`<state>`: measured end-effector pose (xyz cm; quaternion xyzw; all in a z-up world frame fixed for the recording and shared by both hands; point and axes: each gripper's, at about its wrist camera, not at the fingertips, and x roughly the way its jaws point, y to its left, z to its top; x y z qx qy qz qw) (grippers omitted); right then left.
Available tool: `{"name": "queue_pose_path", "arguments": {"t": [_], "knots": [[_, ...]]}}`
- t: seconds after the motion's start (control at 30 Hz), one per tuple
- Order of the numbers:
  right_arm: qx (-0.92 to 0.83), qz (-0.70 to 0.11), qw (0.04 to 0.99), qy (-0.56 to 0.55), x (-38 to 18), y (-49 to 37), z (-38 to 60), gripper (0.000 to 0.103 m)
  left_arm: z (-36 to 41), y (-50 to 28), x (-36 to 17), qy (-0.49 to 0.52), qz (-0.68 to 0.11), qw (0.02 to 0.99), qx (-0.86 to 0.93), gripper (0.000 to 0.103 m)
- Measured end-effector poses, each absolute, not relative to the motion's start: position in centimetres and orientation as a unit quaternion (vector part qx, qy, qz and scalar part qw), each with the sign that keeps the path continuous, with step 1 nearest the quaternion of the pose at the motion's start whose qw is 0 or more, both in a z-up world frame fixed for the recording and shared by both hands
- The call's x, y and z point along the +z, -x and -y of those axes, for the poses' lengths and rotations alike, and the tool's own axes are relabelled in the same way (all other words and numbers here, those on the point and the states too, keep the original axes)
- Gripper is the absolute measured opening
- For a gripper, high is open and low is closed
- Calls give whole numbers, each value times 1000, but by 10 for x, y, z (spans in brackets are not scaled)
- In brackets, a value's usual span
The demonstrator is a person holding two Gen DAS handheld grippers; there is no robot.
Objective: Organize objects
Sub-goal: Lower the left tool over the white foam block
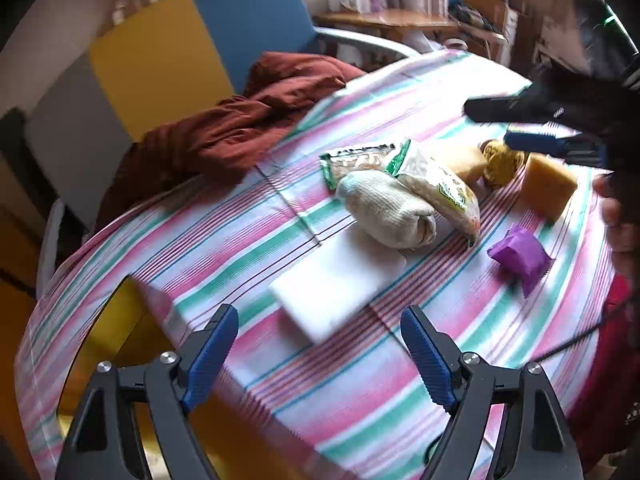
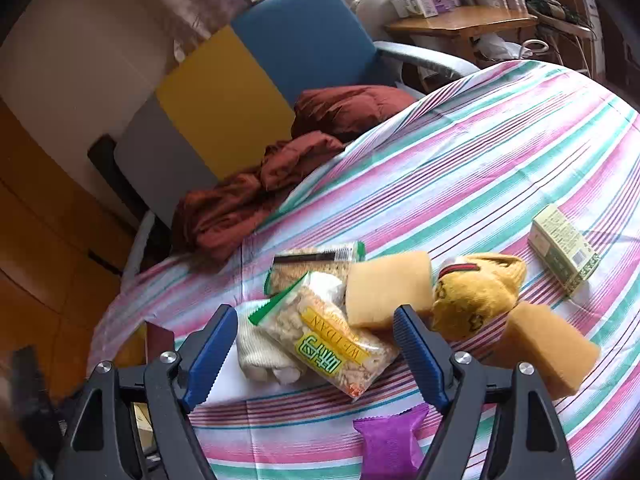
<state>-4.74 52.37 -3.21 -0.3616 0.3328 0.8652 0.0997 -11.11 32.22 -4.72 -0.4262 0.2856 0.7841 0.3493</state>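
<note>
On the striped tablecloth (image 1: 248,256) lie a white sock (image 1: 384,212), a snack bag (image 1: 440,188), a second green-edged snack packet (image 1: 356,160), two yellow sponges (image 1: 548,186), a yellow patterned sock (image 1: 500,160), a purple packet (image 1: 520,256) and a white flat pad (image 1: 336,280). My left gripper (image 1: 320,344) is open and empty, just short of the pad. My right gripper (image 2: 310,340) is open and empty above the snack bag (image 2: 324,344) and white sock (image 2: 260,348). It also shows in the left wrist view (image 1: 524,124) over the sponges. A green-white box (image 2: 564,248) lies further right.
A dark red cloth (image 1: 224,132) is bunched on the sofa behind the table's far left edge. A blue and yellow sofa back (image 2: 256,76) stands behind it. A wooden desk (image 2: 460,24) with boxes stands at the back right. A yellow object (image 1: 116,332) sits at the table's left edge.
</note>
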Motion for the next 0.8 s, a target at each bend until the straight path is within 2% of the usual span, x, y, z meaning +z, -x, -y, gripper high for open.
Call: {"name": "queue_pose_path", "arguments": {"t": [0.3, 0.63, 0.73, 0.8], "knots": [[847, -406, 98, 330, -34, 32, -549, 83, -356, 140, -84, 471, -339, 354, 734, 86], [841, -408, 100, 341, -40, 34, -549, 83, -377, 143, -100, 477, -371, 372, 704, 90], [841, -405, 102, 345, -41, 34, -548, 83, -377, 141, -104, 486, -365, 370, 702, 84], [841, -403, 104, 347, -42, 35, -548, 83, -372, 138, -102, 492, -352, 370, 705, 74]]}}
